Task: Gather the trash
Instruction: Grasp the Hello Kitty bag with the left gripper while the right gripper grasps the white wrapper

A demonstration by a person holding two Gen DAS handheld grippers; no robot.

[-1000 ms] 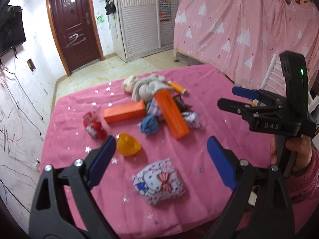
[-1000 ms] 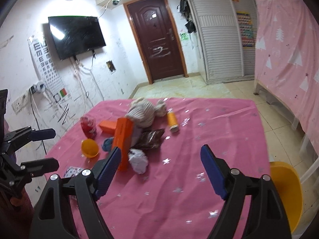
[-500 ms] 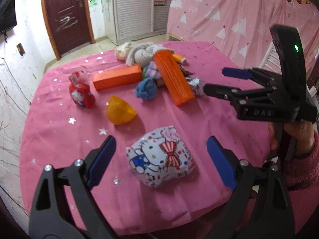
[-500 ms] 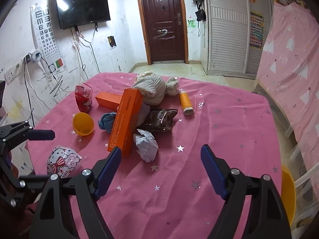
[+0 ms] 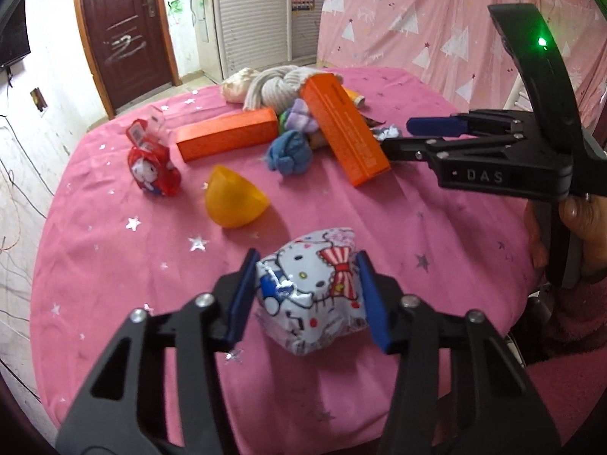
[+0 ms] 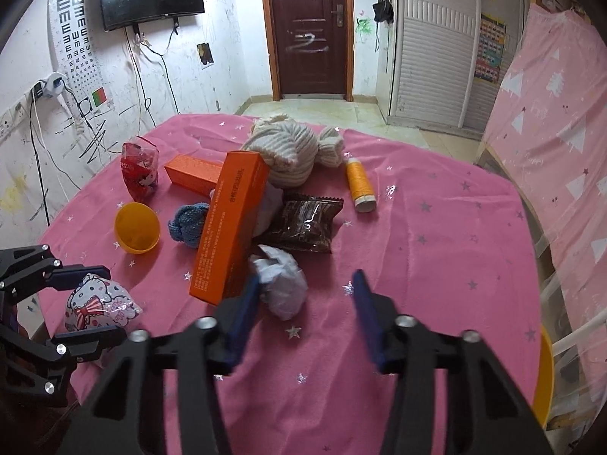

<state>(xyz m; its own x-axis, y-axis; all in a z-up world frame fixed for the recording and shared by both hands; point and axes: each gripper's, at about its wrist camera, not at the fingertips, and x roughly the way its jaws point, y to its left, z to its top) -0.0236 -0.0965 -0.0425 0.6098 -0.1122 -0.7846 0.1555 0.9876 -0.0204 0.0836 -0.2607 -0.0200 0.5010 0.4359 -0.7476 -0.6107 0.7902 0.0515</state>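
A white Hello Kitty snack packet (image 5: 307, 284) lies near the front edge of the pink table (image 5: 417, 227). My left gripper (image 5: 308, 297) straddles it, jaws closing, blue pads touching both its sides. It shows again at the lower left of the right wrist view, where the left gripper (image 6: 85, 305) holds the packet (image 6: 100, 303). My right gripper (image 6: 306, 303) is closing over a crumpled white wrapper (image 6: 282, 284). The wrapper sits by its left pad, and the right pad stands apart from it. In the left wrist view the right gripper (image 5: 413, 137) reaches in from the right.
A pile sits mid-table: two orange boxes (image 6: 231, 227) (image 6: 191, 178), a brown snack packet (image 6: 307, 223), a blue sock ball (image 6: 187, 223), a cream knit hat (image 6: 288, 151) and an orange spool (image 6: 360, 184). A yellow cup (image 6: 136, 227) and red packet (image 6: 138, 170) lie left. A yellow stool (image 6: 542, 371) stands right.
Both pairs of jaws have narrowed. The left gripper sank around the Hello Kitty packet. The right gripper moved in and tipped down toward the crumpled white wrapper.
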